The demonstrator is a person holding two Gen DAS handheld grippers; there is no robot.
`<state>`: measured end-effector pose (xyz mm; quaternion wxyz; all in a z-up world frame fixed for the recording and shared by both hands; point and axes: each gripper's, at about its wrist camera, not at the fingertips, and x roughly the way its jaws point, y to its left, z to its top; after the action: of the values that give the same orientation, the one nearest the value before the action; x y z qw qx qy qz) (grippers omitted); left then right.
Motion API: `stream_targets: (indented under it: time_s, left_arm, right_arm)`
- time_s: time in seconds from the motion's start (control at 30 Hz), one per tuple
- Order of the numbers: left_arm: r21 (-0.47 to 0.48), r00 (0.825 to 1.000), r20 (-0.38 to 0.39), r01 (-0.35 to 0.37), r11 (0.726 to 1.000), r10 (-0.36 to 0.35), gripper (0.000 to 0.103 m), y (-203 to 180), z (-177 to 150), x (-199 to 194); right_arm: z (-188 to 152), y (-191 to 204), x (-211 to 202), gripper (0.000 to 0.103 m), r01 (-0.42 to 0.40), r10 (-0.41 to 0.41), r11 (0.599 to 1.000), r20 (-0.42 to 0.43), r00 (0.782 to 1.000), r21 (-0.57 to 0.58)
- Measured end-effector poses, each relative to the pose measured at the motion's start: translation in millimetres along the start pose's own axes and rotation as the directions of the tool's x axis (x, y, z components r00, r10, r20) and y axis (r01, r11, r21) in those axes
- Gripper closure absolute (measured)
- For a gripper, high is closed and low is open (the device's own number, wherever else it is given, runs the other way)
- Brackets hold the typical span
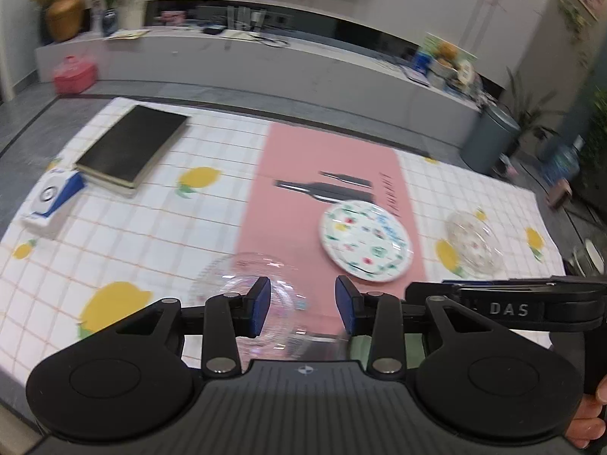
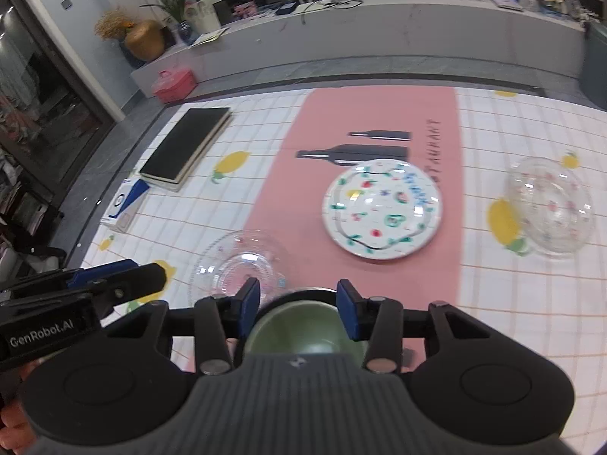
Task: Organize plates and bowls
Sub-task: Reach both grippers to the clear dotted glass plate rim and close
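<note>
A white plate with a colourful pattern [image 1: 366,240] [image 2: 381,208] lies on the pink mat [image 1: 296,189]. A clear glass dish [image 1: 242,284] [image 2: 242,265] sits on the tablecloth at the near left, just below and beyond my left gripper [image 1: 303,303], which is open with nothing between its blue pads. A second clear glass bowl [image 1: 474,242] [image 2: 550,204] stands to the right of the mat. A green bowl [image 2: 303,331] rests right under my right gripper [image 2: 299,303]. That gripper is open and its pads are not pressing on the rim.
A black book [image 1: 131,148] [image 2: 186,144] and a blue-and-white box [image 1: 51,197] lie at the far left of the lemon-print tablecloth [image 2: 512,303]. The two grippers are side by side near the table's front edge. A long grey bench [image 2: 379,38] runs behind the table.
</note>
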<state>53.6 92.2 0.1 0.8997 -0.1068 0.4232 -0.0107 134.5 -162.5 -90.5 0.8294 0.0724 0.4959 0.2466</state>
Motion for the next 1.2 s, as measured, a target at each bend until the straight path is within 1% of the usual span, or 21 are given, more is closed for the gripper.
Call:
stream_targets:
  time_s: [0.1, 0.2, 0.33, 0.5, 0.67, 0.8, 0.97, 1.13, 1.2]
  left_arm:
    - [-0.044, 0.999, 0.026, -0.026, 0.999, 0.027, 0.059, 25.9, 0.4, 1.5]
    - [-0.103, 0.999, 0.037, -0.024, 0.994, 0.028, 0.059, 51.7, -0.5, 11.7]
    - [-0.190, 1.000, 0.012, 0.005, 0.982, -0.002, 0.059, 80.0, -8.9, 32.4]
    - [-0.238, 0.998, -0.056, -0.015, 0.971, 0.002, 0.059, 100.1, -22.7, 64.3]
    - [-0.302, 0.995, -0.097, -0.004, 0.953, -0.027, 0.059, 112.8, -36.2, 87.8]
    - [-0.332, 0.991, -0.130, -0.007, 0.943, -0.038, 0.059, 117.1, -41.7, 100.6]
    - [-0.356, 0.988, -0.144, 0.008, 0.935, -0.063, 0.059, 118.5, -41.5, 110.7]
    - [-0.371, 0.984, -0.170, -0.012, 0.929, -0.055, 0.060, 119.4, -43.6, 117.7]
    - [-0.366, 0.982, -0.180, -0.018, 0.930, -0.053, 0.062, 117.6, -44.3, 120.9]
  right_arm:
    - [9.4, 11.1, 22.1, 0.058, -0.047, 0.047, 0.999, -0.029, 0.998, 0.012]
    - [18.5, 21.7, 48.5, 0.058, -0.071, 0.072, 0.997, -0.066, 0.995, 0.011]
    - [27.4, 27.6, 85.3, 0.058, -0.046, 0.045, 0.999, -0.144, 0.989, -0.006]
    - [34.9, 20.3, 120.8, 0.058, 0.019, -0.023, 1.000, -0.220, 0.975, -0.019]
    - [35.4, 11.2, 146.6, 0.058, 0.060, -0.054, 0.998, -0.301, 0.952, 0.013]
    - [34.6, 5.9, 162.2, 0.058, 0.101, -0.077, 0.994, -0.352, 0.933, 0.050]
    - [32.4, 6.0, 173.9, 0.058, 0.112, -0.075, 0.991, -0.387, 0.919, 0.073]
    - [27.6, 3.6, 182.0, 0.061, 0.112, -0.064, 0.989, -0.414, 0.908, 0.092]
    - [25.5, 3.7, 183.4, 0.064, 0.106, -0.056, 0.990, -0.420, 0.906, 0.097]
